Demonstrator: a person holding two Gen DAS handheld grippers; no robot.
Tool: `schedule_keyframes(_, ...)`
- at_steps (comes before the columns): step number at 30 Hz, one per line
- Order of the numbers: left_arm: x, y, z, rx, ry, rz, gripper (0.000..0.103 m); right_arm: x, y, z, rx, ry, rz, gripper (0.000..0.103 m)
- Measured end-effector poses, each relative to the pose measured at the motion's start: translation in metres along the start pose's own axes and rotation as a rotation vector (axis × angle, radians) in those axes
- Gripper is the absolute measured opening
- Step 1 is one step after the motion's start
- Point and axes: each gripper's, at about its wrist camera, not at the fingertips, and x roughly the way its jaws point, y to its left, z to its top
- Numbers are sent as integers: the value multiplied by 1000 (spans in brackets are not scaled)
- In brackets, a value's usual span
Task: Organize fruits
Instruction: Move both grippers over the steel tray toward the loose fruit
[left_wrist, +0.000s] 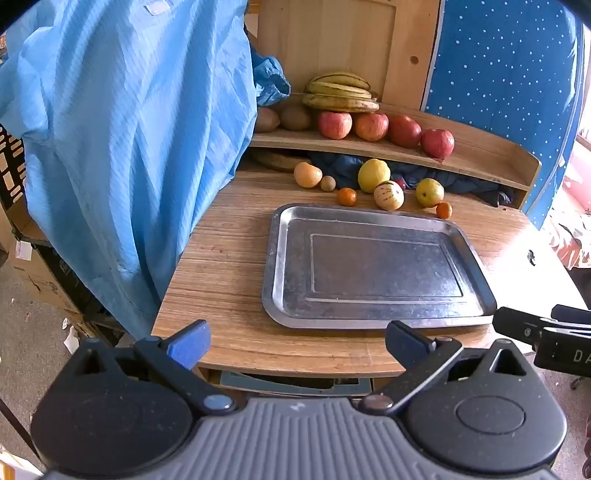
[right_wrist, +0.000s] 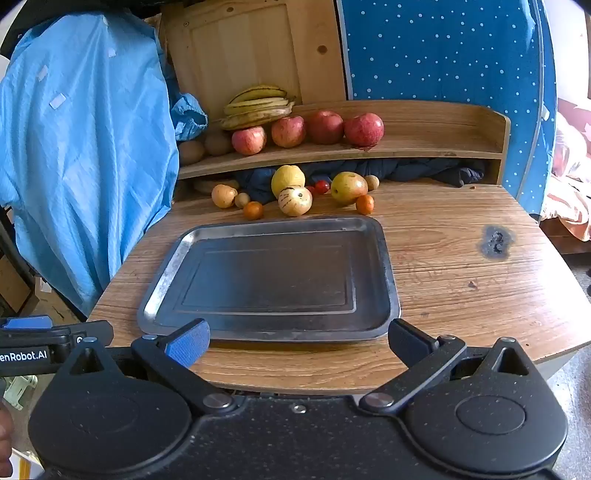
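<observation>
A round-edged wood-grain laminate table (right_wrist: 443, 266) carries the whole scene, its far edge backed by a curved pale-wood shelf (right_wrist: 424, 147) and its left side draped by a crinkled light-blue fabric gown (right_wrist: 85, 147). At the table's centre lies a rectangular stainless-steel tray (right_wrist: 166, 280), dull and scuffed, with a raised rim and a stamped inner border; nothing sits in it, so the sorting appears not to have begun.

On the shelf rests a bunch of ripe, brown-streaked yellow bananas (right_wrist: 258, 105), with four glossy red apples (right_wrist: 306, 129) lined up in front and two fuzzy brown kiwis (right_wrist: 203, 147) at the left end. Along the table's far edge, just beyond the tray, loose fruit is scattered: a smooth yellow quince-like fruit (right_wrist: 286, 177), a yellow-green apple (right_wrist: 347, 187), a cream melon pear with dark stripes (right_wrist: 295, 201), a pale orange-yellow fruit (right_wrist: 223, 195), two small oranges (right_wrist: 253, 210), and a tiny red tomato (right_wrist: 321, 186).

The left gripper (left_wrist: 295, 345) and right gripper (right_wrist: 297, 343), black with blue pads, hover at the table's near edge, both spread wide and holding nothing. By this reading, every piece of fruit remains to be gathered.
</observation>
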Motion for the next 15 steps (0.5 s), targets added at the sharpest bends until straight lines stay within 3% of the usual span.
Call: schedule_keyframes(15,5,-7,-3,-1,7,4,102,1,-5,0,6,13,-1,102)
